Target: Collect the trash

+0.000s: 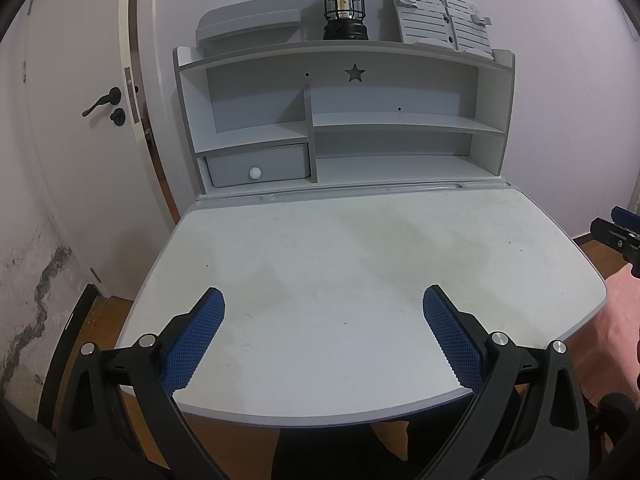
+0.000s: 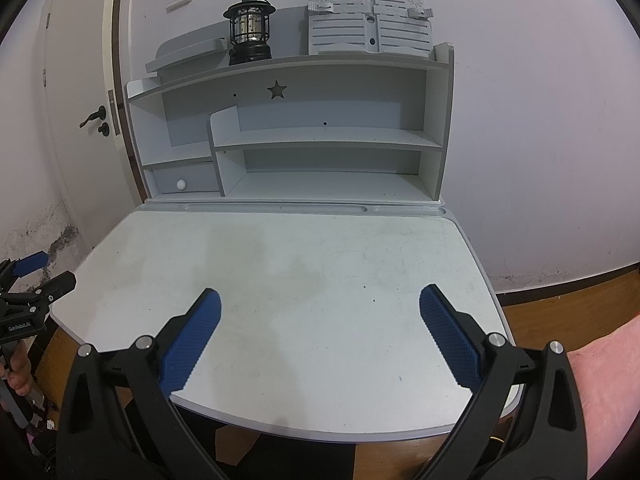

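Left wrist view: left gripper (image 1: 323,334) spread wide, holding nothing, over desk (image 1: 360,264). Right gripper (image 2: 320,334) likewise released w/ nothing between fingers; lantern (image 2: 249,30) on top shelf.

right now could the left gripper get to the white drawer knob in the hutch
Probably yes. The left gripper hangs open over the desk's near edge, and the bare desktop leaves a free path to the drawer knob.

Only legible txt: "GenRobot.AI", white on black body of left gripper (image 2: 40,276), at 9 o'clock.
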The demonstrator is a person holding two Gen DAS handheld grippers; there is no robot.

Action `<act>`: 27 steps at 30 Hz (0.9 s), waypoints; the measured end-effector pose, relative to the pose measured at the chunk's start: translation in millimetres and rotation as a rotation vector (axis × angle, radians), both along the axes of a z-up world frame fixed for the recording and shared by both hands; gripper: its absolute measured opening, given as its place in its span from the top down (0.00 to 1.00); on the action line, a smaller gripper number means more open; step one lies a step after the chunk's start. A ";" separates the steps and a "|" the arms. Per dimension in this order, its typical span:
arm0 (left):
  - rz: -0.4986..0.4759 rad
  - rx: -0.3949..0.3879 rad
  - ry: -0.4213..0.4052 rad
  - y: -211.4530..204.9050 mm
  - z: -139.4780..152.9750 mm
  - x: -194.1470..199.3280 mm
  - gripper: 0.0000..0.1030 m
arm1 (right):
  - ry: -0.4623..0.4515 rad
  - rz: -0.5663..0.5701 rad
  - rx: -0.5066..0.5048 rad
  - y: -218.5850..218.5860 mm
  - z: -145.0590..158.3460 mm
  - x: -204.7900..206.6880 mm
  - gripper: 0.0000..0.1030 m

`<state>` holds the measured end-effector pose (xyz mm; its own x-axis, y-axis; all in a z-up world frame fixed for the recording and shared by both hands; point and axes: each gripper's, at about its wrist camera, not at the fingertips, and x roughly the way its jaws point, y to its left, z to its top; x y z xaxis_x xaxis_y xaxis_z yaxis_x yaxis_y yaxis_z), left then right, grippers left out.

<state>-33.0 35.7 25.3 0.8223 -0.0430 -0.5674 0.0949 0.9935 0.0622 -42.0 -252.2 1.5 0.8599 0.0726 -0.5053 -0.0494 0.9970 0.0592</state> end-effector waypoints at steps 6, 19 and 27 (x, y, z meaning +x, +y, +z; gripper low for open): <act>-0.001 -0.002 0.003 0.5 -0.1 0.8 0.06 | -0.003 -0.001 0.002 -1.4 0.7 0.3 0.07; 0.011 0.011 -0.005 -0.9 -0.5 -1.7 0.06 | -0.009 -0.003 -0.003 -0.6 3.8 -0.7 0.07; 0.000 0.030 -0.012 -5.8 -0.8 -5.1 0.06 | -0.010 -0.003 -0.001 -0.9 4.8 -0.8 0.07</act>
